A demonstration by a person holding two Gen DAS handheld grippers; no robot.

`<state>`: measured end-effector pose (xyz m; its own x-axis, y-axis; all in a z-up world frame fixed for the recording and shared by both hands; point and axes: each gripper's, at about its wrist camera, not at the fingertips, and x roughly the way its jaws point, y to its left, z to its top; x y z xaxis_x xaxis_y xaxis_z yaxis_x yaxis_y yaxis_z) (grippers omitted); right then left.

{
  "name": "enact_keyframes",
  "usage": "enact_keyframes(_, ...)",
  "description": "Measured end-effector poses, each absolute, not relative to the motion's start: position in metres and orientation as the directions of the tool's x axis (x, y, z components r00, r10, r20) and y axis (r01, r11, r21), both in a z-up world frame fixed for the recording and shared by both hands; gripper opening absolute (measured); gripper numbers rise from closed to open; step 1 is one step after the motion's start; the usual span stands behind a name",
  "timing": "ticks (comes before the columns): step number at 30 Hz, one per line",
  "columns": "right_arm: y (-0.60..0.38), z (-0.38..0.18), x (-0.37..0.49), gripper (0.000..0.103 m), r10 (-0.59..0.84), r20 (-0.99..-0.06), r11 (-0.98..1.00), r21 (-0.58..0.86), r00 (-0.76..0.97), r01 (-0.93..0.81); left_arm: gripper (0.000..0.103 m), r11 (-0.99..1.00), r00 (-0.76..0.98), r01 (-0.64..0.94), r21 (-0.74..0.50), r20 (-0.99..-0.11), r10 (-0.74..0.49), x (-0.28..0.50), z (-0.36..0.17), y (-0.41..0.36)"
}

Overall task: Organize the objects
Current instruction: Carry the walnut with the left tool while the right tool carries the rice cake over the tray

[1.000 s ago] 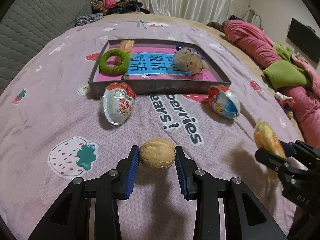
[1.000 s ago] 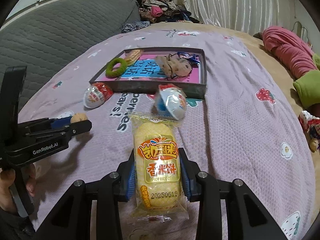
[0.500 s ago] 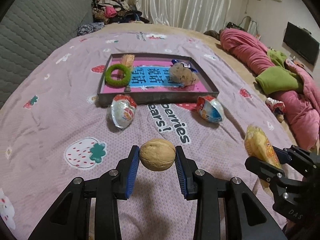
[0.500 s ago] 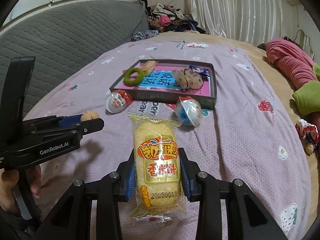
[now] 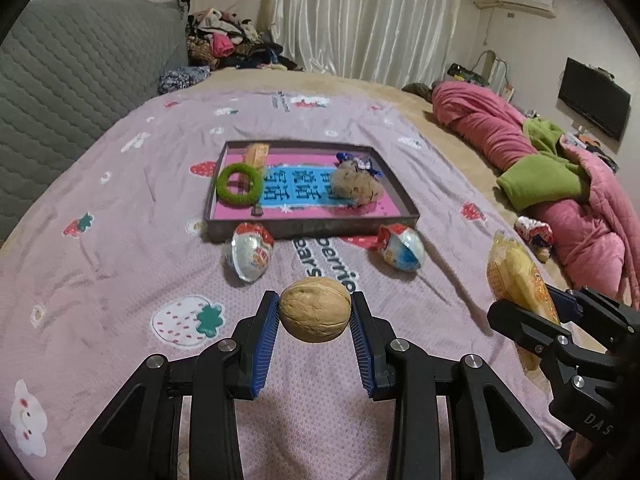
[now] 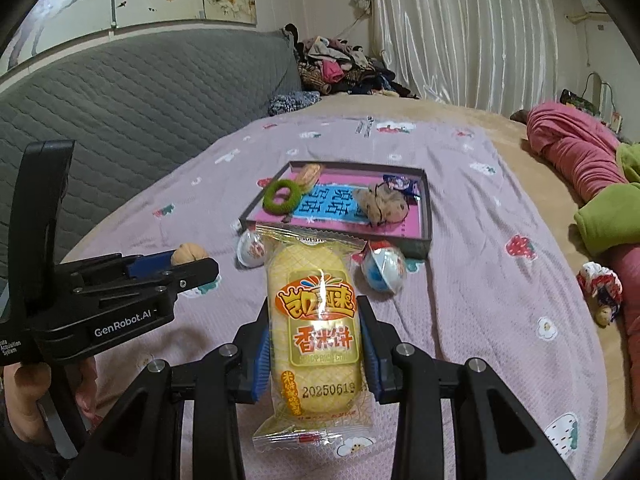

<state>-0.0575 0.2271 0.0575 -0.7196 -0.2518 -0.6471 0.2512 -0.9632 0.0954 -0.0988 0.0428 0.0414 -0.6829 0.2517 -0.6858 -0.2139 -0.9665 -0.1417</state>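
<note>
My left gripper (image 5: 315,312) is shut on a walnut (image 5: 315,310) and holds it above the purple bedspread. My right gripper (image 6: 316,320) is shut on a yellow rice-cracker packet (image 6: 316,320), also lifted. The packet shows at the right of the left wrist view (image 5: 516,280); the walnut shows at the left of the right wrist view (image 6: 188,254). Ahead lies a grey tray (image 5: 312,228) holding a green ring (image 5: 239,184), a brown pouch (image 5: 358,188) and a biscuit (image 5: 256,154). Two wrapped toy eggs, one red (image 5: 250,254) and one blue (image 5: 402,248), lie in front of the tray.
A grey quilted headboard (image 6: 132,92) stands to the left. Pink and green bedding (image 5: 552,168) is heaped on the right. Clothes (image 6: 340,68) are piled at the far end. A small wrapped item (image 6: 600,284) lies near the right edge of the bed.
Both grippers have risen and drawn back from the tray, each still holding its object. The tray and eggs look smaller and farther away.
</note>
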Motion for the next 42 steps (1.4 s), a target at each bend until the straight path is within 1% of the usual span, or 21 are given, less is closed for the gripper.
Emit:
enact_keyframes(13, 0.233, 0.097, -0.08, 0.038, -0.236, -0.589, -0.969, 0.089, -0.772, 0.229, 0.037, -0.966, -0.737, -0.237, -0.104, -0.629, 0.249, -0.12, 0.092, 0.046)
enact_keyframes(22, 0.23, 0.133, -0.114, 0.038, -0.223, -0.545, -0.973, 0.068, -0.808, 0.222, 0.037, -0.961, -0.756, -0.255, -0.107, -0.598, 0.267, -0.157, 0.127, 0.049)
enact_keyframes(28, 0.227, 0.15, -0.139, 0.038, -0.221, -0.518, -0.973, 0.061, -0.826, 0.222, 0.037, -0.963, -0.77, -0.259, -0.076, -0.585, 0.254, -0.188, 0.145, 0.052)
enact_keyframes(36, 0.225, 0.16, -0.175, 0.038, -0.225, -0.489, -0.973, 0.078, -0.843, 0.215, 0.037, -0.968, -0.785, -0.247, -0.052, -0.575, 0.231, -0.233, 0.152, 0.055)
enact_keyframes(42, 0.223, 0.146, -0.203, 0.038, -0.241, -0.488, -0.971, 0.113, -0.839, 0.213, 0.037, -0.966, -0.781, -0.244, -0.086, -0.573, 0.248, -0.264, 0.139, 0.052)
